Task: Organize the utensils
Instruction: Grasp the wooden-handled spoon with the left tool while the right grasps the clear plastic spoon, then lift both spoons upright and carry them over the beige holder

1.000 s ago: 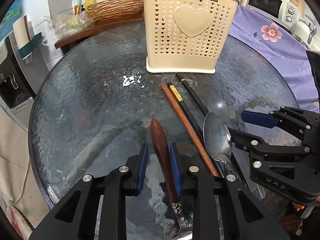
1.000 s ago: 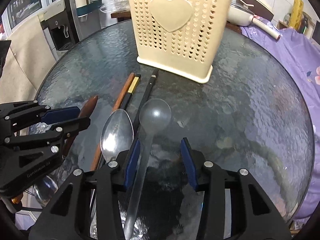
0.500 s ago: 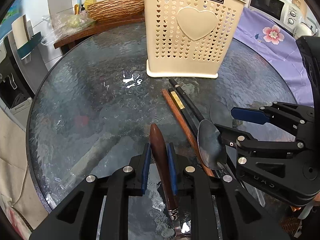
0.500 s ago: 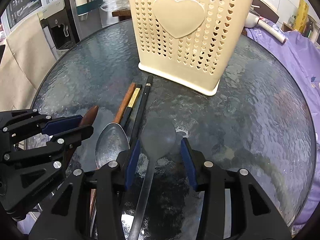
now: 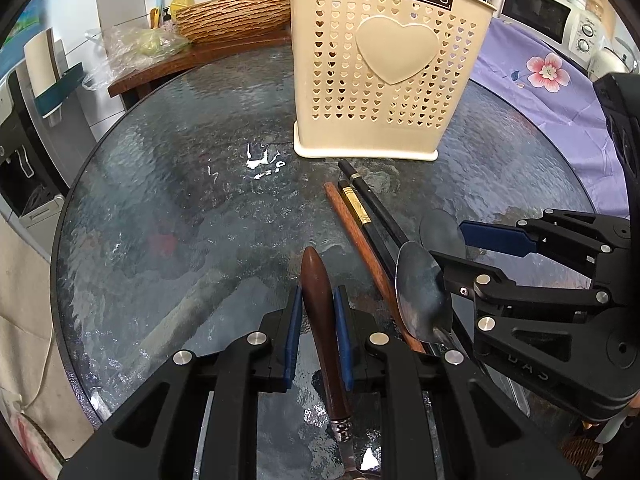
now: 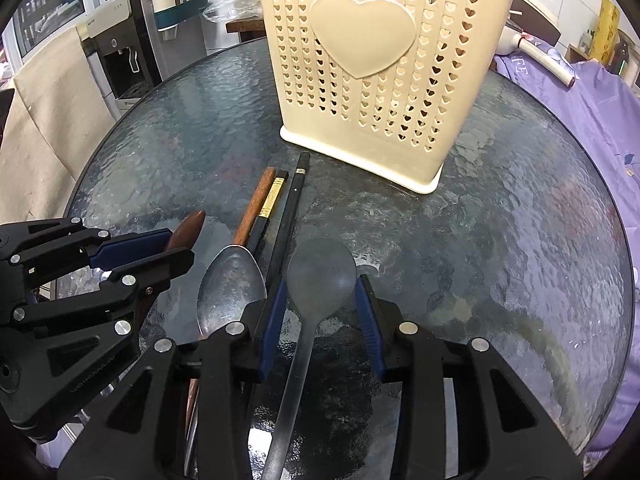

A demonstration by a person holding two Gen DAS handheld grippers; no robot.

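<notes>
Holder: a cream perforated utensil holder (image 5: 384,80) with a raised heart and a "JIANHAO" label stands upright at 12 o'clock on the round glass surface (image 5: 180,208). Its heart-shaped holes show little, and its top rim is cut off or seen from below in both views, so I cannot tell what it contains.

Left claw: the left claw (image 5: 316,320) is clenched on the brown wooden handle (image 5: 318,300) of a utensil, both blue pads pressed against its sides. The handle tip points to 12 o'clock; its metal end runs off at 6 o'clock.

Right claw: the right claw (image 6: 320,304) is spread wide, its pads flanking the bowl of a grey translucent spoon (image 6: 320,276) lying on the glass. The pads look just clear of the bowl, though contact is hard to judge.

Loose utensils: a steel spoon (image 6: 232,284) lies at 9 o'clock of the grey spoon, bowl toward the holder. Three chopsticks (image 6: 276,208), one reddish wood, one black with a gold band, one plain black, lie side by side between the spoons and the holder, tips just short of its base.

Background: a woven basket (image 5: 236,16) sits at 11 o'clock; a purple floral cloth (image 5: 540,80) at 2 o'clock.
</notes>
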